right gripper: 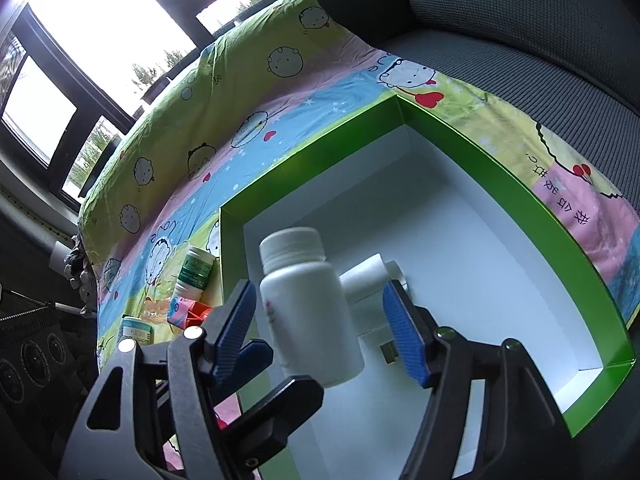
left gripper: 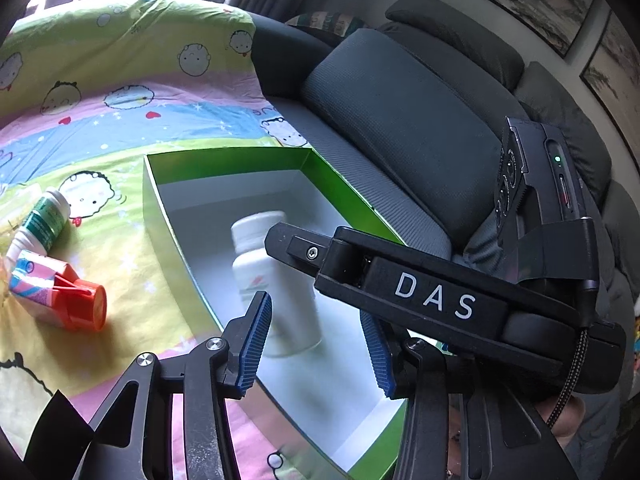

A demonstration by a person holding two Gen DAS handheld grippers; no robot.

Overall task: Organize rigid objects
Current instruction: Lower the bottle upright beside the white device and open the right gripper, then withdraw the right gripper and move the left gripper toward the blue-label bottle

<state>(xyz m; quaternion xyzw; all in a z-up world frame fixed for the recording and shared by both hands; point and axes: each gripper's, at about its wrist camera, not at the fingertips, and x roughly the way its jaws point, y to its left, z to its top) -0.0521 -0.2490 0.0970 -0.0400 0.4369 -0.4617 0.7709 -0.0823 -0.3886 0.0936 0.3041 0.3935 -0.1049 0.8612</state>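
A white pill bottle (left gripper: pixel 276 280) stands upright inside a green box (left gripper: pixel 160 200) with a white floor; it also shows in the right wrist view (right gripper: pixel 308 312). My left gripper (left gripper: pixel 316 344) is open, with the bottle between and just beyond its blue pads, untouched. My right gripper (right gripper: pixel 320 328) is open around the same bottle, pads apart from it. A white plug adapter (right gripper: pixel 372 284) lies behind the bottle. A green-labelled bottle (left gripper: pixel 46 216) and a pink carton with an orange cap (left gripper: pixel 60 292) lie left of the box.
The box (right gripper: pixel 500 168) sits on a cartoon-print sheet (left gripper: pixel 120 80) over a grey sofa (left gripper: pixel 400 120). A small teal-labelled jar (right gripper: pixel 136 330) stands near the sheet's left edge. Windows are behind.
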